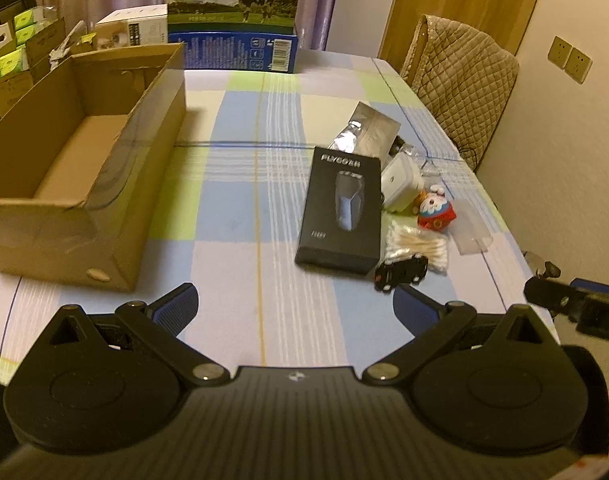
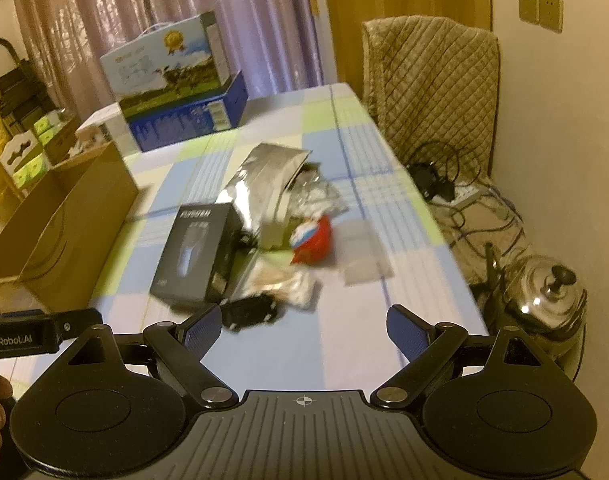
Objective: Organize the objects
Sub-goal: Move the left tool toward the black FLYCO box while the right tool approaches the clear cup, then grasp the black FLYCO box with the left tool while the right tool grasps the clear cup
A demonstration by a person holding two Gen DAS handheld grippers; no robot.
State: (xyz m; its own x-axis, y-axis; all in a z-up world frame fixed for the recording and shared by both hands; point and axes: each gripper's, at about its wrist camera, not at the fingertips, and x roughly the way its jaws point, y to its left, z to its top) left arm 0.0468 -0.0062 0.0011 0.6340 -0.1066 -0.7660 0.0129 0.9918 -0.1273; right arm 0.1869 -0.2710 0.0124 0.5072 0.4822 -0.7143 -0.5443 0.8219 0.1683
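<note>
An open cardboard box (image 1: 84, 168) (image 2: 64, 224) lies at the table's left, nothing visible inside. To its right lies a clutter: a black shaver box (image 1: 341, 208) (image 2: 202, 254), a silver foil bag (image 1: 364, 128) (image 2: 260, 188), a white charger (image 1: 398, 184), a red and white toy (image 1: 434, 212) (image 2: 310, 240), a pack of cotton swabs (image 1: 418, 246) (image 2: 284, 286) and a black toy car (image 1: 400, 274) (image 2: 248, 314). My left gripper (image 1: 294, 304) hovers open over the near table, between the cardboard box and the clutter. My right gripper (image 2: 302, 328) is open just short of the toy car.
A checked cloth covers the table (image 1: 244, 200). Milk cartons (image 1: 232, 12) (image 2: 176, 92) stand at the far end. A chair with a quilted cover (image 1: 460, 84) (image 2: 432, 80) sits on the right side. Cables and a steel pot (image 2: 544, 292) lie on the floor at the right.
</note>
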